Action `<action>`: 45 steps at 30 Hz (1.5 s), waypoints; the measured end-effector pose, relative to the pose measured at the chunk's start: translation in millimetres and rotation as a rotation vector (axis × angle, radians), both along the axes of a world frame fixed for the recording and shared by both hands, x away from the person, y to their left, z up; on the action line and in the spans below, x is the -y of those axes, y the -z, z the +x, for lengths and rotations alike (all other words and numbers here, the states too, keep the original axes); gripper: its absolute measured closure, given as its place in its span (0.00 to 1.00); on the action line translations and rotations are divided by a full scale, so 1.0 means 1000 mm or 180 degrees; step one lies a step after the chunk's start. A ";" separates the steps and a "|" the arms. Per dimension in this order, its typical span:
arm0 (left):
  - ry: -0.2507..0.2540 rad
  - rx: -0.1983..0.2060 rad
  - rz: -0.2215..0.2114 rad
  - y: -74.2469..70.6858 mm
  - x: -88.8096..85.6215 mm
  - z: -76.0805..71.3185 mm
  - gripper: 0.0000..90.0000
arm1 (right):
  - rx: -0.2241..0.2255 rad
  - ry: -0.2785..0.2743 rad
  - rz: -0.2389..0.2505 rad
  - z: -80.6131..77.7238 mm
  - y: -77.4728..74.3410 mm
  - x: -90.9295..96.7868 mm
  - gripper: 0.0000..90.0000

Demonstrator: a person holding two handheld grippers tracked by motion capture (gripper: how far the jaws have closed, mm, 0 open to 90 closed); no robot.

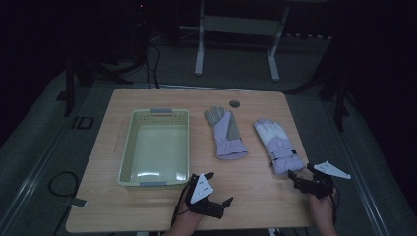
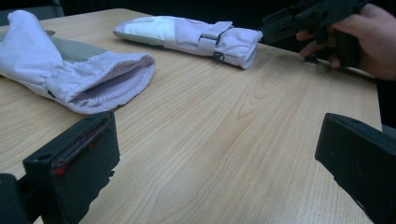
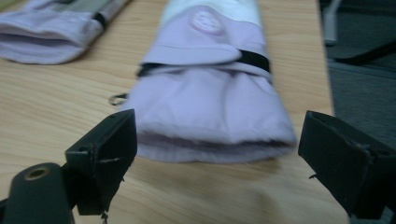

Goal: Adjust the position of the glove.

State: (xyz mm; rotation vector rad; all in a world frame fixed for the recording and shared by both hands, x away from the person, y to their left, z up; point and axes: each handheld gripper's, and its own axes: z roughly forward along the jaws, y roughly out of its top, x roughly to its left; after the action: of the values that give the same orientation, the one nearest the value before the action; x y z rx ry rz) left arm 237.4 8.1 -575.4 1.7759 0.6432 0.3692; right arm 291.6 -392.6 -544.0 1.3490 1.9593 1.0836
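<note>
2 lilac gloves lie flat on the wooden table, cuffs toward the person, so each cuff offers an easy edge to pinch. The right gripper sits just in front of the right glove, its jaws spread wide on either side of the cuff with nothing pressed between them; in the right gripper view the cuff opening lies just past the 2 pads, probably the spot chosen for a grasp. The left gripper rests low near the table's front edge, jaws also wide and holding nothing, and the left glove lies a little way ahead of it, its ribbed cuff open toward that gripper.

An empty pale basket stands to the left of the gloves, well apart from the right one, likely the place they are meant to go. The bare wood between gloves and basket gives free room to carry. The right glove lies near the table's right edge, so a sideways drag could push it off.
</note>
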 end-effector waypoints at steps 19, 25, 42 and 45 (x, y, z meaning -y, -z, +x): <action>0.0023 0.0046 0.0023 0.000 0.000 -0.001 0.00 | -0.0117 -0.0101 0.0057 0.029 -0.037 -0.045 0.13; 0.0025 0.0010 -0.0012 0.000 -0.001 -0.001 0.00 | -0.0069 -0.0234 0.0099 0.043 -0.050 -0.062 0.13; 0.0033 -0.0014 -0.0027 0.000 -0.001 0.000 0.00 | -0.0135 -0.0501 0.0206 0.086 -0.067 -0.117 0.21; 0.0042 -0.0020 -0.0032 0.000 -0.001 0.000 0.00 | -0.0128 -0.0537 0.0193 0.093 -0.067 -0.128 0.21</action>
State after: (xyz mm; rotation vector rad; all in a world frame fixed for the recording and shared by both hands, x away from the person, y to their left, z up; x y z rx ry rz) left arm 237.8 8.7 -575.4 1.7715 0.6365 0.3509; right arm 384.9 -264.7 -476.7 1.2634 2.1165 1.2112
